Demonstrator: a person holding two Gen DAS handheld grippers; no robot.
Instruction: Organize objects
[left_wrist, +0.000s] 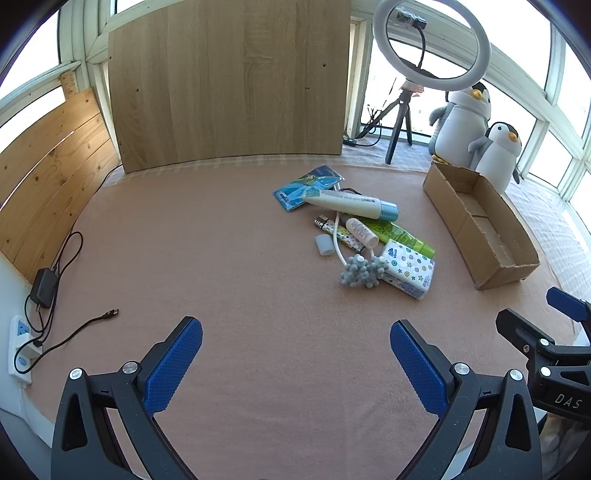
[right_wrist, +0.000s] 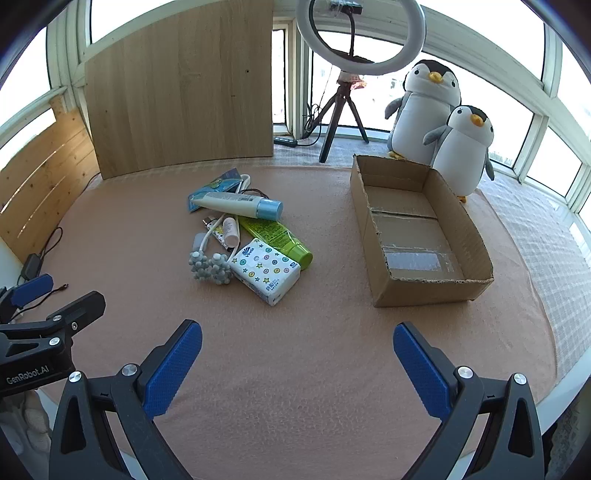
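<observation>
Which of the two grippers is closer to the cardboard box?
Right. The right gripper hangs open just in front of the cardboard box; the left gripper, also open, sits farther left, beyond the pile.

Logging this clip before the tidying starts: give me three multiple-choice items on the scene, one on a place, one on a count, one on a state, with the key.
1. Where does the tissue pack lie?
A. inside the cardboard box
B. at the near end of the pile on the pink blanket
C. on the plush penguins

2. How many plush penguins stand behind the cardboard box?
A. one
B. two
C. four

3. What state is the right gripper in?
A. open and holding nothing
B. shut on the green tube
C. shut on the tissue pack

Key: 1 B, the pack lies on the blanket beside the green tube, outside the box. 2 B, a large penguin and a small penguin show. 3 A, its blue pads stand wide apart over bare blanket; the left gripper is open too.
</observation>
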